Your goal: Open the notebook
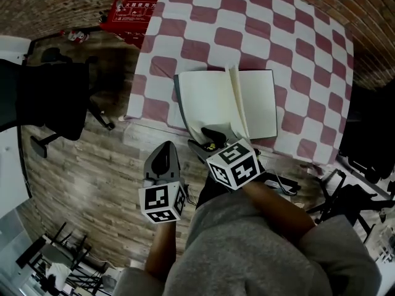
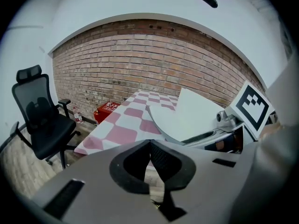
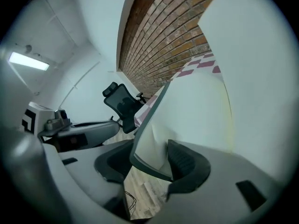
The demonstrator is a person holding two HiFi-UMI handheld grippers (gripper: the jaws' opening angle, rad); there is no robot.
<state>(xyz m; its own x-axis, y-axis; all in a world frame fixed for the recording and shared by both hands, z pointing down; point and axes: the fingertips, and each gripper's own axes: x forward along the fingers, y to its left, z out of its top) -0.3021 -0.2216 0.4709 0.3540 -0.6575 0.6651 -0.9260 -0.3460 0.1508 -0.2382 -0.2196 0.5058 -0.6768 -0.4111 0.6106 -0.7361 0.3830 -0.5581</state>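
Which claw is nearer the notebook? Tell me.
Right. The right claw is at the notebook's near edge, cover between its open jaws; the left claw hangs short of the table.

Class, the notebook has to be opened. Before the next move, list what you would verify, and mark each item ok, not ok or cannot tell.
1. The notebook lies open on the table: ok.
2. Every page lies flat: not ok, one page stands upright near the spine.
3. The right gripper is not clamping: ok, its jaws are apart, with the notebook's edge between them.
4. The left gripper is empty: ok, jaws together on nothing.
5. The left gripper is clear of the notebook: ok, it is off the table's near edge.
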